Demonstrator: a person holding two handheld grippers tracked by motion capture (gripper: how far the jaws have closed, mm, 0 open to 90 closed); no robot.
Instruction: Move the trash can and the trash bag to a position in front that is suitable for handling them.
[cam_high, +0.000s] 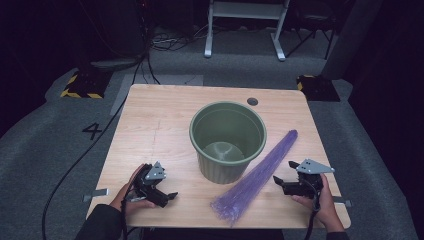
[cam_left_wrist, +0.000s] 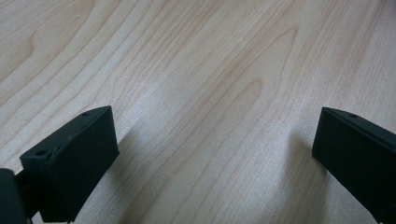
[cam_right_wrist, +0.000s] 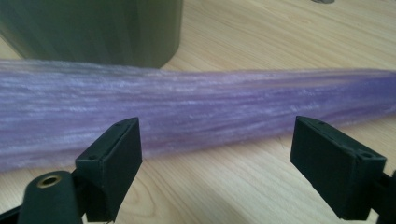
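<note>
A green ribbed pot (cam_high: 227, 140) stands upright and empty in the middle of the wooden table (cam_high: 150, 125). A long bundle of purple strands (cam_high: 260, 172) lies slanted to its right, fanned out at the near end. My right gripper (cam_high: 278, 181) rests open on the table just right of the bundle, jaws toward it; the bundle (cam_right_wrist: 196, 109) runs across in front of the jaws with the pot (cam_right_wrist: 93, 28) behind. My left gripper (cam_high: 170, 196) sits open at the near left over bare wood (cam_left_wrist: 210, 84), nothing between its jaws.
A small round grommet (cam_high: 252, 101) is set in the table's far edge. Cables (cam_high: 85, 150) trail over the grey floor at the left. A white frame (cam_high: 245, 25) stands beyond the table, with yellow-black striped blocks (cam_high: 82, 85) at either far corner.
</note>
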